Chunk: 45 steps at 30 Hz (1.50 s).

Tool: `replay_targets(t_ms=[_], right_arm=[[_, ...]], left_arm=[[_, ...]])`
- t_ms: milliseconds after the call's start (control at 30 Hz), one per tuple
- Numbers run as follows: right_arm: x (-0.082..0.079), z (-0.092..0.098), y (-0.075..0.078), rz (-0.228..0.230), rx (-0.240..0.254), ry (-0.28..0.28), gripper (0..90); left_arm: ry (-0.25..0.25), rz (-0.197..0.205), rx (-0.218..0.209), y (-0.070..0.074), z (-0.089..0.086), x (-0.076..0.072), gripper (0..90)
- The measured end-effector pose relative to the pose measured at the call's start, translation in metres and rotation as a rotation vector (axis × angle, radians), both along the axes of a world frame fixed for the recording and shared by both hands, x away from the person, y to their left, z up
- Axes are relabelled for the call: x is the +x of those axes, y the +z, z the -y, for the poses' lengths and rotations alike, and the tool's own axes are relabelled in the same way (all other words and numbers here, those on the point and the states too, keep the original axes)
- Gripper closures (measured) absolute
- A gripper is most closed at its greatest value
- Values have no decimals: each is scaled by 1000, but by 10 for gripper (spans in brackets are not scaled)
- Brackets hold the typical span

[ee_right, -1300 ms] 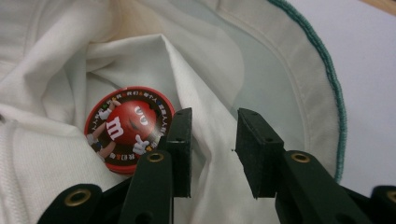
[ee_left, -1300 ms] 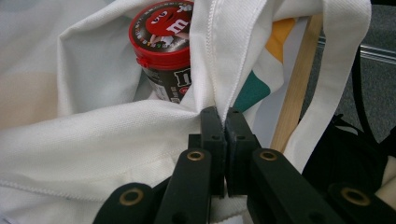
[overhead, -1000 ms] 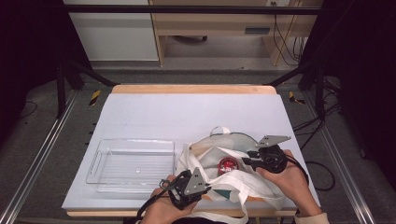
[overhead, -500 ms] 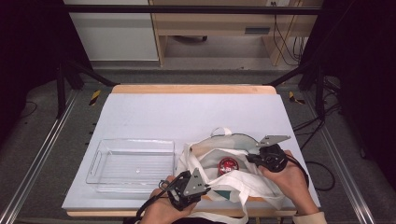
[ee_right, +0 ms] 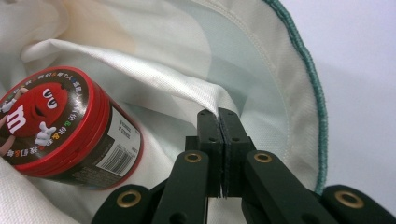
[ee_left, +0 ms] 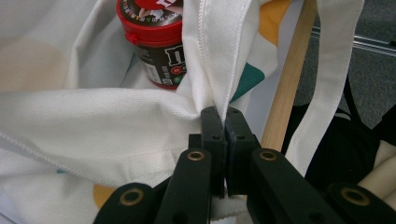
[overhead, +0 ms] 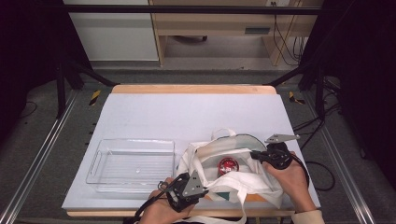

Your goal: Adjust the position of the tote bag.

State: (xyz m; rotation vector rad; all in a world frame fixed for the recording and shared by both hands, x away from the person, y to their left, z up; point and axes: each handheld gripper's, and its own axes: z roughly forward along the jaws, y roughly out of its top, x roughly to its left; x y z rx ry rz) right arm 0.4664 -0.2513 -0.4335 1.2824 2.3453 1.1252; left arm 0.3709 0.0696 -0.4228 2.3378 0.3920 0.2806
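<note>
Right gripper: just squeezed shut on the bag edge; a second ago wider.
Left gripper: still pinching bag.
Candy tub: same spot inside.

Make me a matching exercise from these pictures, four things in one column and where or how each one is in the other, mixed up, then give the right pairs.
Things:
1. candy tub
2. clear tray
3. left gripper
4. right gripper

Places or states:
A. left of the tote bag, nothing in it
B. shut on the bag's near edge
C. lying inside the bag
D. shut on a fold inside the bag

Pairs: 1-C, 2-A, 3-B, 4-D
</note>
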Motion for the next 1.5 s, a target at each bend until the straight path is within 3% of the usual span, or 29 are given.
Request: replay_targets(t_ms=[167,267,500,633,800,867,933,1100,1500], right_arm=[[-5,-2,4,22,7,4,895],[-9,-3,5,37,13,10,894],[-14,-4,9,47,24,16,893],[-14,-4,9,45,21,19,893],[-15,-3,10,47,28,20,892],[-16,-3,10,46,30,21,892],[-17,-3,10,52,36,24,891],[-17,-2,11,51,39,26,891],[-19,-2,13,56,40,38,888]], left_arm=[[-5,4,-12,2,0,0,865],[-11,-9,-35,7,-1,1,785],[6,33,-110,31,-11,-1,650],[26,53,-107,42,-12,9,637],[47,67,-102,50,0,30,602],[41,60,-91,49,6,38,597],[33,46,-106,47,10,41,593],[13,6,-87,33,16,43,596],[-56,-41,-23,8,17,23,591]])
